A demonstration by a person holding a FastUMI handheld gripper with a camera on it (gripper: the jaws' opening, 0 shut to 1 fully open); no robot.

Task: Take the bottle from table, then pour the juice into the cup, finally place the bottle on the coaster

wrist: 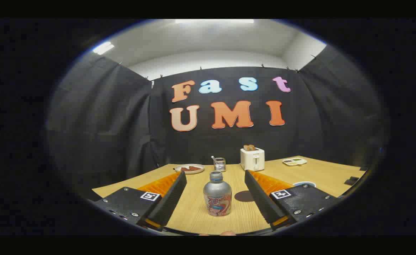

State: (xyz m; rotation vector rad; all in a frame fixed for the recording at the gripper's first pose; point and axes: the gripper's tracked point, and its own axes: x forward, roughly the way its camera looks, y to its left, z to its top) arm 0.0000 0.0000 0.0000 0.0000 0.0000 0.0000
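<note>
- Bottle (217,194) stood upright on the wooden surface (201,212), between the two fingers and roughly centred in the gap, a bit nearer the far ends of the fingers than their bases.
- Bottle: silver body, printed wrap on the lower part, screw cap on.
- Gripper (215,173) had its jaws spread wide; clear gaps showed on both sides of the bottle, so neither finger touched it and nothing was held.
- Left finger (169,200) and right finger (261,198) angled outward from each other, both hovering over the surface with the bottle in the gap.
- Dark round coaster (244,196) lay flat on the surface just right of the bottle, partly hidden behind the right finger.
- Cup (304,184): only a rim with a white inside showed, beyond the right finger, right of the coaster; rest hidden.
- Further back on the surface, beyond the bottle: small glass jar (219,164) with something standing in it, contents too small to tell.
- White toaster (252,159) stood right of the jar, with bread (249,147) sticking out of the top.
- Plate (190,168) with brown food lay left of the jar, near the back edge.
- Small tray (294,161) lay at the far right back, well apart from the bottle.
</note>
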